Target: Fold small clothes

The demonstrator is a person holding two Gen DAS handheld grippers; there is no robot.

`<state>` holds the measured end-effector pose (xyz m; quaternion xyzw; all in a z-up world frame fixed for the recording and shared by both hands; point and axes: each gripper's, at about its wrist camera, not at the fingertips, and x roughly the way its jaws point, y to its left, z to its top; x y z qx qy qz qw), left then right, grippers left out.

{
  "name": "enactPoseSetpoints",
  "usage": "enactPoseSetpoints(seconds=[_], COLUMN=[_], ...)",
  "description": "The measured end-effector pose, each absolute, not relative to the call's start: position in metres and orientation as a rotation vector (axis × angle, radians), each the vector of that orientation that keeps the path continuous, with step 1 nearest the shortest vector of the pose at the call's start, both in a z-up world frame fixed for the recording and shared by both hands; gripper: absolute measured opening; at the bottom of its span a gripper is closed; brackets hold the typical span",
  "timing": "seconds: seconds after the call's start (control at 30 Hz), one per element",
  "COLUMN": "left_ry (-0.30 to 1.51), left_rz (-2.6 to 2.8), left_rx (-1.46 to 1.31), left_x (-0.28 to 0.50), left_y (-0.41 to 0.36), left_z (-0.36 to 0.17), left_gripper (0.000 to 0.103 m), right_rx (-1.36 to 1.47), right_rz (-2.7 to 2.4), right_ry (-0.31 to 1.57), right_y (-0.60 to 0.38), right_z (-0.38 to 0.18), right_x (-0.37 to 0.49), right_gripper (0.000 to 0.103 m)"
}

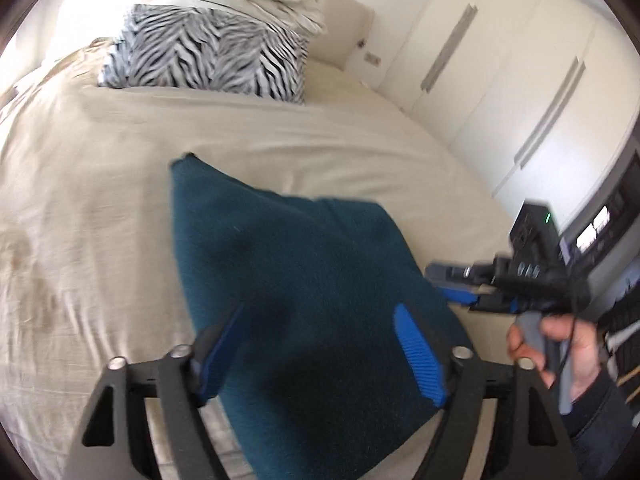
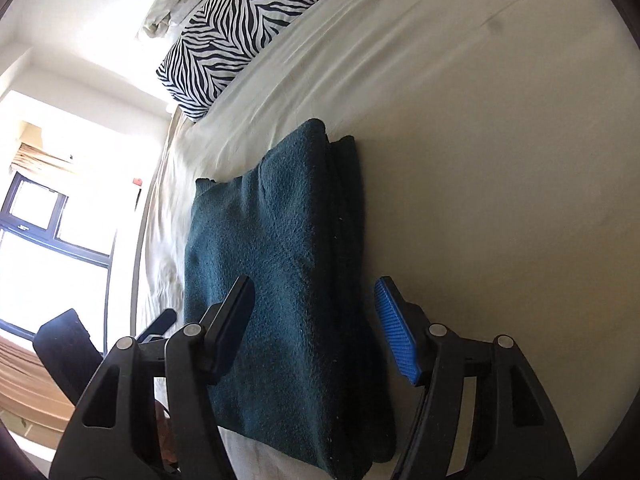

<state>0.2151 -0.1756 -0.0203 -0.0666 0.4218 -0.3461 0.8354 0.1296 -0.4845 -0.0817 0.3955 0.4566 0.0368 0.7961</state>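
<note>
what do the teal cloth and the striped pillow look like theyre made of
Teal cloth: looks like fleece or terry, matte; its surface is nubbly and fuzzy with no sheen, and it lies in thick soft layers. Which of the two is unclear.
Pillow: likely a smooth woven cover, cotton or similar, printed in a black and white zebra pattern, with a flat, faintly creased surface.

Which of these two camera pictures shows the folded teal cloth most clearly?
The right wrist view: the teal cloth is sharp there, its stacked folded layers visible along one edge. The left wrist view shows it blurred, layers indistinct.
</note>
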Motion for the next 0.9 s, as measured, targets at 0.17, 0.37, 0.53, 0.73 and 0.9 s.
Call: enactPoseSetpoints(seconds=[0.17,0.37,0.53,0.73,0.9], left_ry=[1.046,1.216,1.258,1.223,1.158], left_rz=[-0.688,-0.671,-0.650,-0.633,-0.640], left_rx=[-0.224,-0.350,-0.306,-0.223,-0.152], left_x=[0.252,0.279,0.285,0.272,0.244], left_y=[-0.163,-0.164,-0.176,-0.177,-0.151], left_z=[-0.055,-0.095,-0.092,-0.068,-0.034], left_gripper=[0.084,0.067,0.049,0.040,0.040], right_rx=[0.889,0.770,0.623,0.393,0.282], right_rz=[0.080,0.043,-0.018,-0.095,-0.070], right_ry=[1.021,1.105,1.136,1.104,1.062], right_y=[-0.484,-0.471,-0.453,-0.411,-0.364], right_z=[-0.104,-0.105,-0.093,-0.055,-0.018], right_x=[0.149,0.170,0.174,0.166,0.138], right_gripper=[0.062,0.047,0.026,0.020,0.020])
